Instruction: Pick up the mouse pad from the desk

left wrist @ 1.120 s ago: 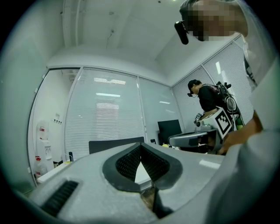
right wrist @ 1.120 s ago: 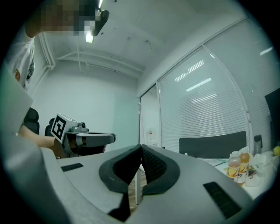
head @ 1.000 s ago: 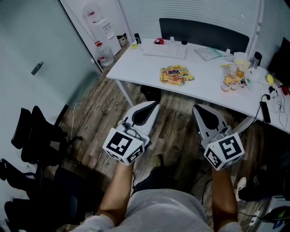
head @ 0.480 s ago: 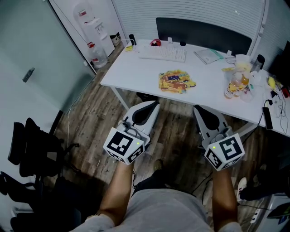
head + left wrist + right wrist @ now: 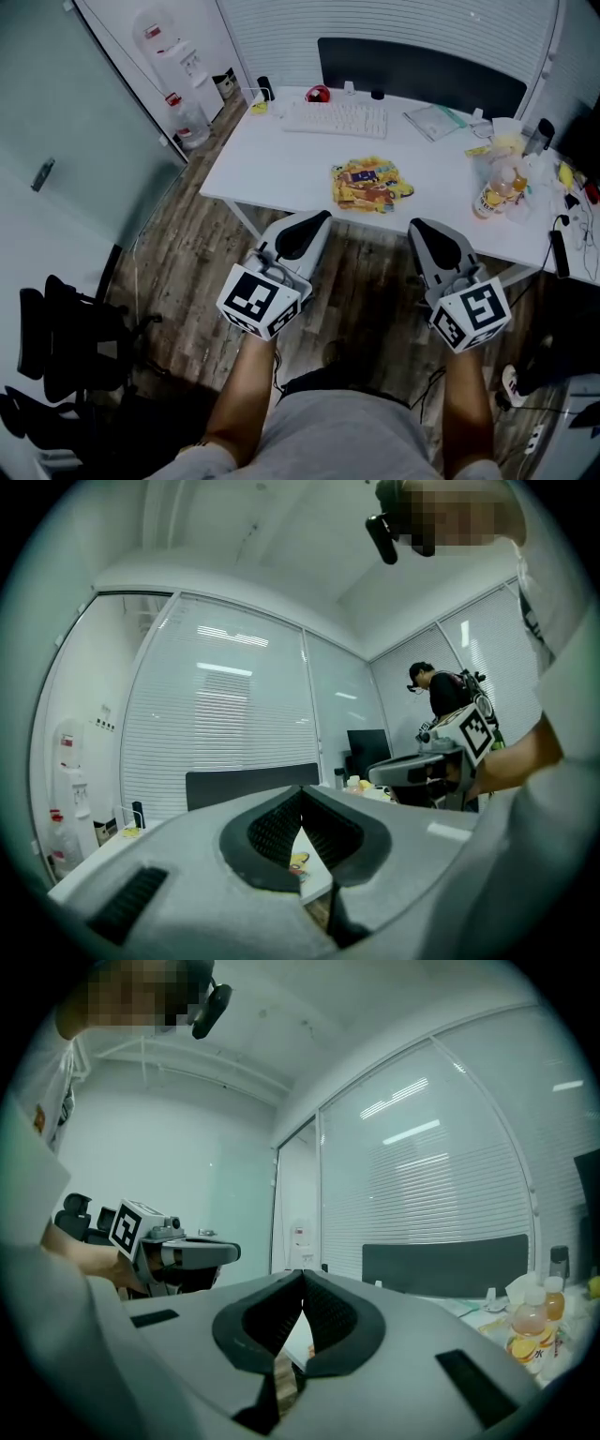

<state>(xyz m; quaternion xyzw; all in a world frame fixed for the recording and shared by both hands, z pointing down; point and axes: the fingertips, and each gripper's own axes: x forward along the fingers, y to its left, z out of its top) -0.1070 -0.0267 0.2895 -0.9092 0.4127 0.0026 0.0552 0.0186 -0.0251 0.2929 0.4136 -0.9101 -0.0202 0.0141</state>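
Progress is nil: the flat, yellow, colourfully printed mouse pad [image 5: 372, 183] lies untouched on the white desk [image 5: 281, 159], near its front edge. The grey left gripper [image 5: 314, 218] and right gripper [image 5: 422, 226], both clenched empty, hang short of it; reaching and grasping remain.

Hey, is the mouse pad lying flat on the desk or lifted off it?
Flat: the mouse pad lies spread out on the desk, with nothing touching it.

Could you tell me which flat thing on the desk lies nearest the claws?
The mouse pad, colourful and yellow, near the desk's front edge; the white keyboard and the papers lie farther back.
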